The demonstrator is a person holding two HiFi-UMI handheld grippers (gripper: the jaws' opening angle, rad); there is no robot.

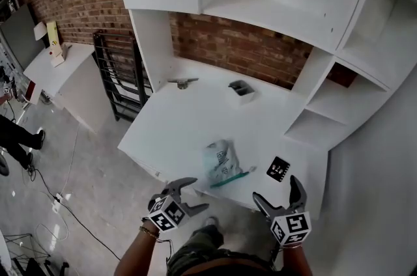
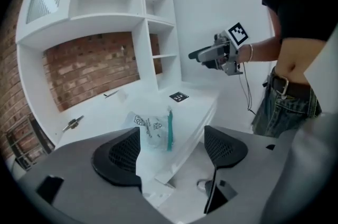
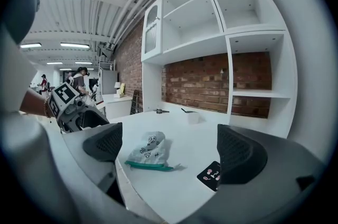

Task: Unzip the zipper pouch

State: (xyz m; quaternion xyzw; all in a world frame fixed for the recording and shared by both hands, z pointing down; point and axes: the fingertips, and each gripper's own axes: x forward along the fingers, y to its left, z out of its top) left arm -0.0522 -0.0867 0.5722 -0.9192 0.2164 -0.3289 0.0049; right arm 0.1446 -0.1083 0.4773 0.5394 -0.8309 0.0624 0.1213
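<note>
The zipper pouch point(image 1: 220, 161) is a clear, printed bag with a teal zipper strip point(image 1: 232, 179). It lies flat near the front edge of the white desk point(image 1: 176, 125). My left gripper point(image 1: 195, 194) hovers off the desk's front edge, left of and short of the pouch, jaws open and empty. My right gripper point(image 1: 277, 190) hangs off the edge to the pouch's right, also open and empty. In the left gripper view the pouch point(image 2: 149, 127) shows between and beyond the pads. In the right gripper view the pouch point(image 3: 148, 148) lies ahead, untouched.
A black card point(image 1: 279, 168) lies right of the pouch. A small white box point(image 1: 242, 91) and a metal piece point(image 1: 183, 82) sit farther back. White shelves point(image 1: 280, 14) rise behind and to the right. A black rack point(image 1: 120, 82) stands left of the desk.
</note>
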